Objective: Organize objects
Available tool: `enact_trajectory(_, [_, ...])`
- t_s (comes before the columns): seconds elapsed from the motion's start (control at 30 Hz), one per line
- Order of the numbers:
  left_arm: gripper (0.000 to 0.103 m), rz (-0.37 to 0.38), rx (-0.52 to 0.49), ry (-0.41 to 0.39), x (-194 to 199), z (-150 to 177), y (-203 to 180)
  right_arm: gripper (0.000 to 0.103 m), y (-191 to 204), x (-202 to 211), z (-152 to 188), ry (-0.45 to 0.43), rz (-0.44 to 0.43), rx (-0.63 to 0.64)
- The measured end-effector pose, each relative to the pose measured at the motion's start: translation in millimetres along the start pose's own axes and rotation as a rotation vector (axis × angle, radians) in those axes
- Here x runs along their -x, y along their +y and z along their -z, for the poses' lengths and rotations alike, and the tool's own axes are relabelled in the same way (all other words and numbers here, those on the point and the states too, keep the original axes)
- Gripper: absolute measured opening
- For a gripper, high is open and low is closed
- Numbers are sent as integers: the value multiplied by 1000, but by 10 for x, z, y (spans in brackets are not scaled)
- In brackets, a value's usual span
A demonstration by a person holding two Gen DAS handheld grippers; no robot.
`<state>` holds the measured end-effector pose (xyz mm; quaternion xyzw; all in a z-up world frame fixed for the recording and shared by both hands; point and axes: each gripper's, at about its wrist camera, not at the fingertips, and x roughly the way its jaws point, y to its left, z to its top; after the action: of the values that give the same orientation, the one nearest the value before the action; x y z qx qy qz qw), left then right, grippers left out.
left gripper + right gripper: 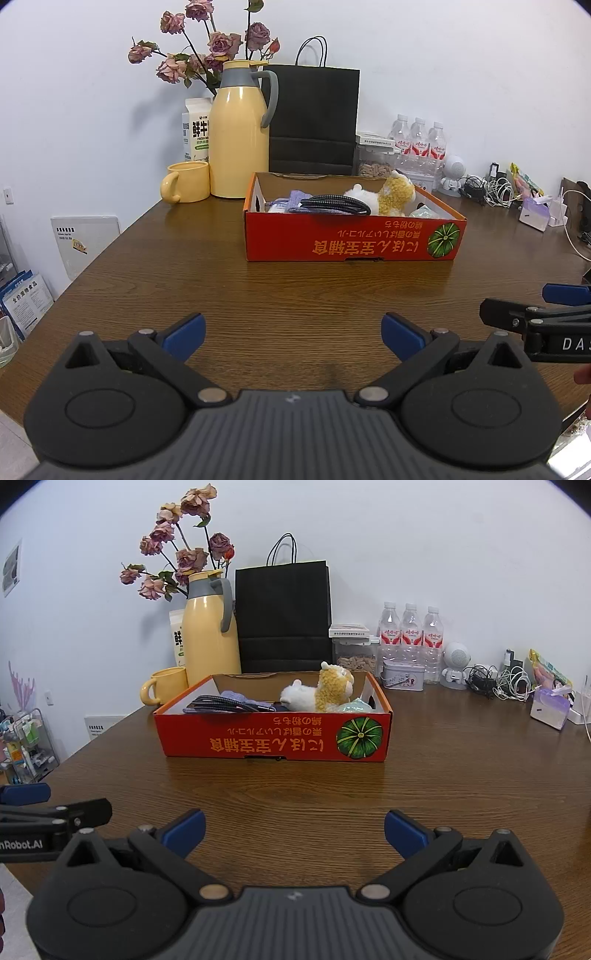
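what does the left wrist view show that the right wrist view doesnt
Only the left wrist view: a leaning white board beyond the table's left edge and the milk carton's full front.

Only the right wrist view: a wire rack of small items at left and a rectangular tin below the water bottles.

Both: the red box holding a plush toy and coiled cable, the yellow thermos, the yellow mug, the black paper bag, and both grippers with jaws open, holding nothing.

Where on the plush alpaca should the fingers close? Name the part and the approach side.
Grip the plush alpaca across its yellow body from above. It lies inside the red box, whose walls block a side approach, and only its upper half rises above the rim. Both grippers are open over the table, the right gripper probably better aligned.
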<state>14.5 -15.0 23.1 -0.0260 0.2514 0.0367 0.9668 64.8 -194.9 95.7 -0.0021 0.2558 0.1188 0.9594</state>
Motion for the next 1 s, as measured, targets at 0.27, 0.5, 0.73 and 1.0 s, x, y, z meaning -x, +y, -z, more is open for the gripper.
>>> enact_trajectory(0.27, [103,-3,1,0,-5,10,12,103,-2,0,1,0,0,1])
enact_trajectory(0.5, [103,-4,1,0,-1,11,11,103,-1,-1,1,0,0,0])
enact_trajectory(0.73, [103,-4,0,0,-4,11,15,103,-2,-3,4,0,0,0])
enact_trajectory(1.0, [103,-3,9,6,-16,23,30,103,1,-5,8,-1,0,0])
